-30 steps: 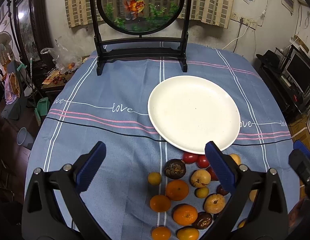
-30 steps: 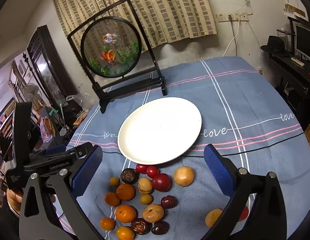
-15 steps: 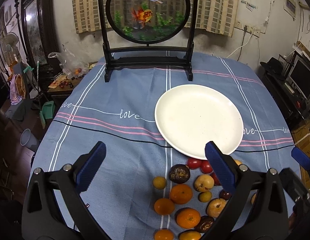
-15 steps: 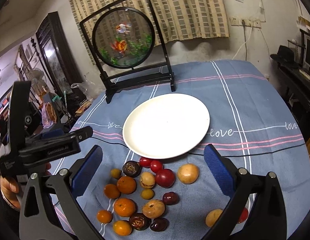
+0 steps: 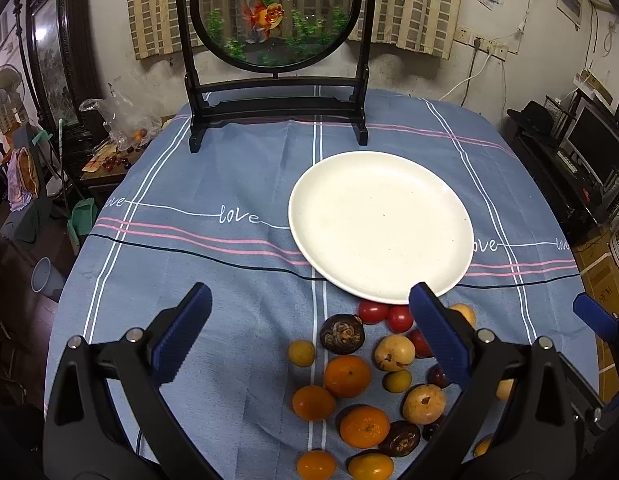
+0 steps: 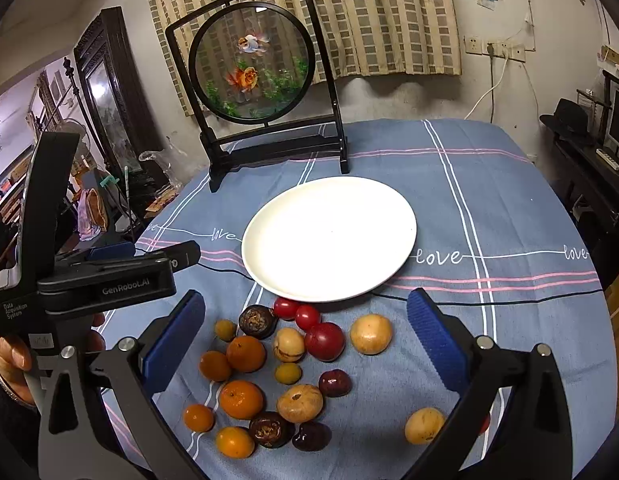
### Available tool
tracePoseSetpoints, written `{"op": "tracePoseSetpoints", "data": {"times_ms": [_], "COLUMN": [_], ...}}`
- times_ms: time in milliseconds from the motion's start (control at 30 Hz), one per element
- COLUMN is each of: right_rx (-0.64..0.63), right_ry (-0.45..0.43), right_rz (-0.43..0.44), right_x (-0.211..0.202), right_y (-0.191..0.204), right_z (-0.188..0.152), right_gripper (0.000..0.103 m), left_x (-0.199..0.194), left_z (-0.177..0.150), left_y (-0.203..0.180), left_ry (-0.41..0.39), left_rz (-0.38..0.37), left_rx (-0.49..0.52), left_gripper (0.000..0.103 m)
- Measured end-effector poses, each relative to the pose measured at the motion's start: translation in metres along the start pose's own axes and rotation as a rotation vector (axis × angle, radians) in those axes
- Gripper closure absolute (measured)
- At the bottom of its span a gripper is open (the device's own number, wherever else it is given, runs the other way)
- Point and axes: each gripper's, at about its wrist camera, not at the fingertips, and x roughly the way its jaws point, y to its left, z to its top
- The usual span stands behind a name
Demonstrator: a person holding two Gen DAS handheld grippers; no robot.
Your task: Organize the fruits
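Small round orange, yellow and dark-red fruits (image 6: 245, 354) lie beside the empty white round plate (image 6: 329, 240); my left claw (image 5: 309, 334) and right claw (image 6: 305, 340) hover above, both spread wide, grasping nothing.

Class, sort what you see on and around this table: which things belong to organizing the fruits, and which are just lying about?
Belongs to the job:
white plate
oranges
red tomatoes
tan fruits
dark wrinkled fruits

Just lying about:
goldfish screen
plastic bag
black hat
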Motion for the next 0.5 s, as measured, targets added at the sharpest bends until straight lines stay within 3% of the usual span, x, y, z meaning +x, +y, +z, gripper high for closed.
{"op": "tracePoseSetpoints", "data": {"times_ms": [500], "right_rx": [0.005], "right_ry": [0.015], "right_rz": [-0.045], "right_x": [-0.009], "right_y": [-0.002], "right_z": [-0.013], "right_gripper": [0.001], "left_x": [0.003], "left_z": [-0.004], "left_y": [-0.005], "left_ry": [0.013], "left_rz": [-0.018], "left_rx": [0.030], "left_gripper": [0.003]}}
